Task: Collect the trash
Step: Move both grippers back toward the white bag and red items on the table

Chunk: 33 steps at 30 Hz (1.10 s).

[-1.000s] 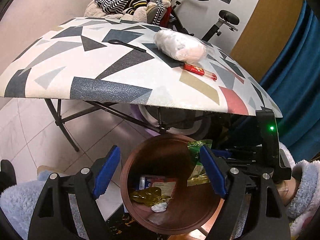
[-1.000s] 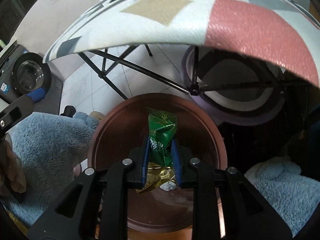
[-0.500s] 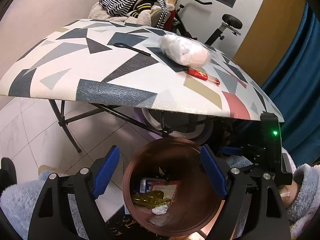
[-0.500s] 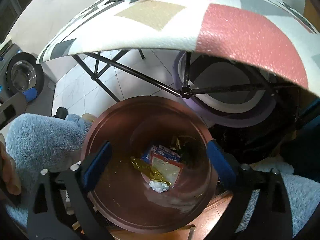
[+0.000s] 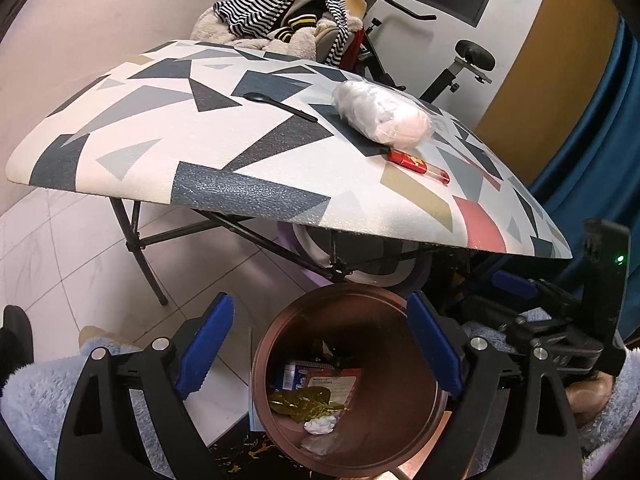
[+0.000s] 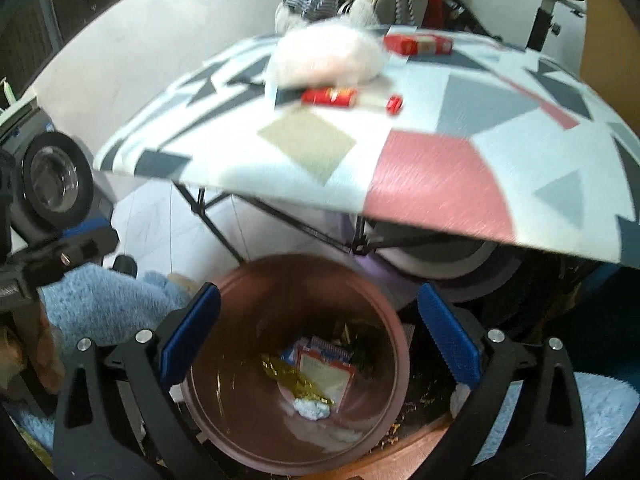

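Note:
A brown round bin (image 5: 400, 424) stands on the floor below the table's front edge; it also shows in the right wrist view (image 6: 224, 420). It holds a gold wrapper (image 5: 304, 400), a red-and-white packet (image 5: 332, 384) and a white crumpled scrap (image 5: 320, 426). My left gripper (image 5: 320, 356) is open and empty above the bin. My right gripper (image 6: 318, 338) is open and empty above the bin too. On the patterned table (image 5: 160, 136) lie a clear bag of white stuff (image 5: 380, 114), a red tube (image 5: 418, 165) and a black spoon (image 5: 280, 104). A red box (image 6: 418, 45) lies farther back.
The folding table's black legs (image 5: 140, 248) stand left of the bin. An exercise bike (image 5: 460, 64) and a pile of clothes (image 5: 288, 20) are behind the table. A blue curtain (image 5: 592, 140) hangs at the right. My blue fleece sleeves frame both views.
My right gripper opened and dropped the green wrapper into the bin, then rose and tilted up toward the table. My left gripper stayed open and lifted slightly.

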Each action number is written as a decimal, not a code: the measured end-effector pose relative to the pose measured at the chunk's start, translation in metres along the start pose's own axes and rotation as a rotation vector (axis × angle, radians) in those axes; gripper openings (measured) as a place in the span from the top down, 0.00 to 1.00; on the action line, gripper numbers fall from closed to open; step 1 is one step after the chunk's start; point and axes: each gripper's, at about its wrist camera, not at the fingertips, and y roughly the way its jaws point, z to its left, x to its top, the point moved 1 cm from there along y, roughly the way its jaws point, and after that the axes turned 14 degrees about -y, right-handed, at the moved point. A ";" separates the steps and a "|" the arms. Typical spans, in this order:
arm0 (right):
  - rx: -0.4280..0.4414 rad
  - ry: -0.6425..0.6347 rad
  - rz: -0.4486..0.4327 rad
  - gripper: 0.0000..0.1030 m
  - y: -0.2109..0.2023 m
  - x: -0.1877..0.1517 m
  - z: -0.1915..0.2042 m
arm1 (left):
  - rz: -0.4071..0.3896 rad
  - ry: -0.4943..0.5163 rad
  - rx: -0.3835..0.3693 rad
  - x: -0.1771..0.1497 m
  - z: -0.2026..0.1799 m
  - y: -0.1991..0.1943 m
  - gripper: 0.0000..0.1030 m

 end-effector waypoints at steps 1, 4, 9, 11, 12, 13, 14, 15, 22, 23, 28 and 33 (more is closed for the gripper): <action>-0.008 0.006 -0.014 0.06 -0.004 0.002 -0.002 | -0.001 0.000 0.001 0.000 0.000 0.000 0.16; -0.025 0.019 -0.054 0.06 -0.012 0.007 -0.005 | -0.004 -0.002 0.003 0.001 0.000 0.000 0.16; -0.039 0.043 -0.092 0.06 -0.020 0.014 -0.017 | 0.020 -0.027 -0.031 0.005 0.003 0.003 0.08; -0.044 0.054 -0.102 0.06 -0.024 0.016 -0.022 | 0.021 -0.034 -0.029 0.007 0.003 0.003 0.06; -0.048 0.057 -0.106 0.06 -0.025 0.017 -0.024 | 0.020 -0.037 -0.034 0.009 0.004 0.003 0.06; -0.053 0.061 -0.116 0.06 -0.028 0.019 -0.028 | 0.021 -0.037 -0.034 0.013 0.004 0.003 0.06; -0.057 0.064 -0.121 0.06 -0.028 0.020 -0.029 | 0.016 -0.034 -0.030 0.016 0.003 0.003 0.06; -0.063 0.072 -0.132 0.06 -0.030 0.021 -0.032 | 0.003 -0.030 -0.025 0.020 0.002 0.002 0.06; -0.081 0.063 -0.118 0.05 -0.024 0.038 -0.051 | -0.053 -0.013 0.010 0.052 -0.002 -0.003 0.06; -0.074 0.060 -0.109 0.05 -0.022 0.039 -0.053 | -0.062 -0.014 0.015 0.059 -0.002 -0.003 0.06; -0.041 0.114 -0.043 0.05 -0.007 0.058 -0.067 | -0.086 -0.031 0.031 0.088 0.003 -0.003 0.06; -0.064 0.002 0.002 0.06 0.018 0.092 -0.064 | -0.069 -0.073 0.020 0.113 0.012 0.003 0.06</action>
